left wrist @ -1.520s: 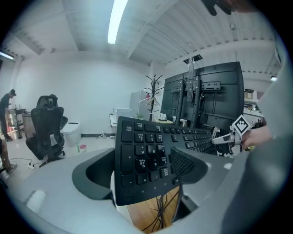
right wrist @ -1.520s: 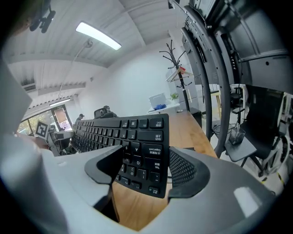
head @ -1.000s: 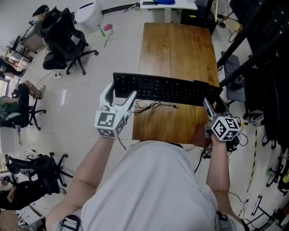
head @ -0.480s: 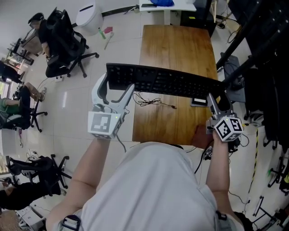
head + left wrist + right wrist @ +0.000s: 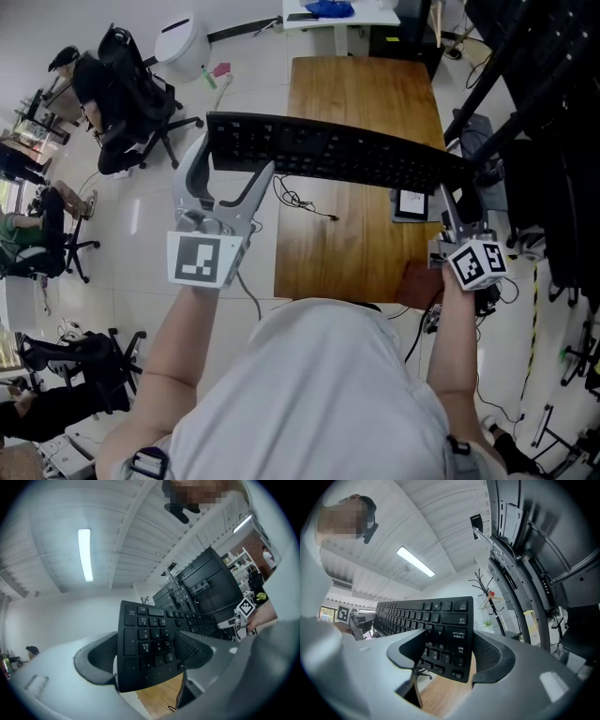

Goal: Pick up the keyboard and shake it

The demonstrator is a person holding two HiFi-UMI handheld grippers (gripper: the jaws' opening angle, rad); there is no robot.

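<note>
A long black keyboard (image 5: 328, 150) hangs in the air above the wooden table (image 5: 361, 84), held by both ends. My left gripper (image 5: 230, 164) is shut on its left end and my right gripper (image 5: 457, 195) on its right end. In the left gripper view the number-pad end of the keyboard (image 5: 140, 625) sits clamped in the left gripper (image 5: 145, 656), with the ceiling behind it. The right gripper view shows the other end of the keyboard (image 5: 440, 620) pinched in the right gripper (image 5: 447, 656). The keys face both gripper cameras.
A small white-screened device (image 5: 410, 203) and a loose thin cable (image 5: 300, 202) lie on the table under the keyboard. Black office chairs (image 5: 122, 84) and a white bin (image 5: 183, 37) stand on the floor at the left. Dark racks (image 5: 544, 94) crowd the right side.
Both grippers have lifted the keyboard higher and farther from me. The small device on the table, hidden under the keyboard a second ago, has come into view.
</note>
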